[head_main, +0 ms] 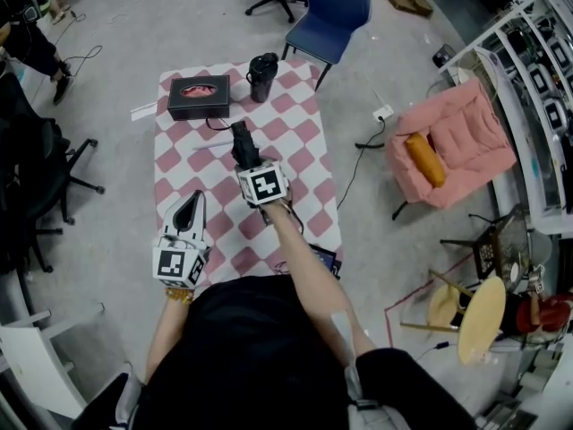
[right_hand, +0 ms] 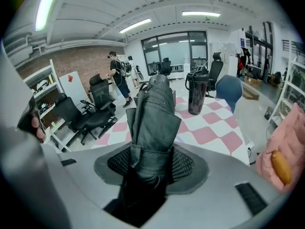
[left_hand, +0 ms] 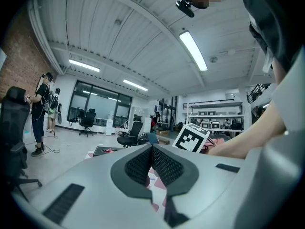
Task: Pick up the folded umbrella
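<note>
Right gripper view looks straight along my right tongs [right_hand: 151, 162], and the folded umbrella [right_hand: 153, 111] fills the gap. Both meshed pads [right_hand: 183, 164] press against its dark grey fabric near its nearer end, so the jaws stand fairly wide but are clamped on it. The rest of the bundle runs out past the pads, away from me. Beyond it lies the counter [right_hand: 209, 132] in its pink-and-white checked cloth, with a black tumbler [right_hand: 197, 93] standing upright on the far part and a blue chair [right_hand: 229, 92] just behind that. In the head view these tongs reach over the middle of the counter from my right arm, their marker cube [head_main: 262, 184] uppermost. The umbrella points toward the far edge, between the cube and a black box [head_main: 199, 97] that sits at the far left corner. The tumbler is near the box, to its right. From these views I cannot tell whether the umbrella's far end touches the cloth. My left tongs [left_hand: 152, 149] are closed all the way, the two pads meeting in a line with nothing between them. In the head view they sit over the near left part of the counter, well apart from the umbrella. Off the counter's right side stands a pink armchair [head_main: 452, 137] with an orange cushion [head_main: 424, 159] lying on it.
</note>
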A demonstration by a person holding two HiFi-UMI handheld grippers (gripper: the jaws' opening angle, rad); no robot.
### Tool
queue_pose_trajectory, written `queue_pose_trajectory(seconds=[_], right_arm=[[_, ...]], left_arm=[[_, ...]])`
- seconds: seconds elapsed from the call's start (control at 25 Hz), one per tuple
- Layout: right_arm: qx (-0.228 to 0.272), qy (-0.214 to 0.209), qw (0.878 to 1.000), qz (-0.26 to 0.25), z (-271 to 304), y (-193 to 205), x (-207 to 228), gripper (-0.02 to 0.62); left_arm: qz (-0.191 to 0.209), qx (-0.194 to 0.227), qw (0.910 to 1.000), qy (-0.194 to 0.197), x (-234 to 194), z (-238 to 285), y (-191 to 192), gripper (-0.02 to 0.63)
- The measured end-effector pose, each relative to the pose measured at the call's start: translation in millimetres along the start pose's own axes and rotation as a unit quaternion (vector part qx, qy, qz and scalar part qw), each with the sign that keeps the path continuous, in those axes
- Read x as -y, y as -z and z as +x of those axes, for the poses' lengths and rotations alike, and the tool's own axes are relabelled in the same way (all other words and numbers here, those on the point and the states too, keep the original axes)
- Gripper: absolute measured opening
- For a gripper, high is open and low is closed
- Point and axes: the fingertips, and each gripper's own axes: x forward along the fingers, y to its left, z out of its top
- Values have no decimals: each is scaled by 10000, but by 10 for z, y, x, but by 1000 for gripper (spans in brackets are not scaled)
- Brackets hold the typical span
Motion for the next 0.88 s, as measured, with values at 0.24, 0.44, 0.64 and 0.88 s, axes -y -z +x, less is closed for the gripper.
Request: queue_pose_trajectory(seconds=[0.24,0.44,0.64,0.88], right_arm=[[329,207,9991,-142,-103,-196,47,207],[543,190,9982,-158,-185,-304,3,207],[673,144,9974,-190,-220,-364,-49,207],[890,79,9957,-257,-316,-492,-130,207]], left_arm=[[-16,22,10000,-26,-3,-44,19,14],[-29,22,10000,-29,2,-60,41,14],[-33,-15,10000,-28,-4,-70,75,14],[-14,9,10000,-2,12,-52,41,14]])
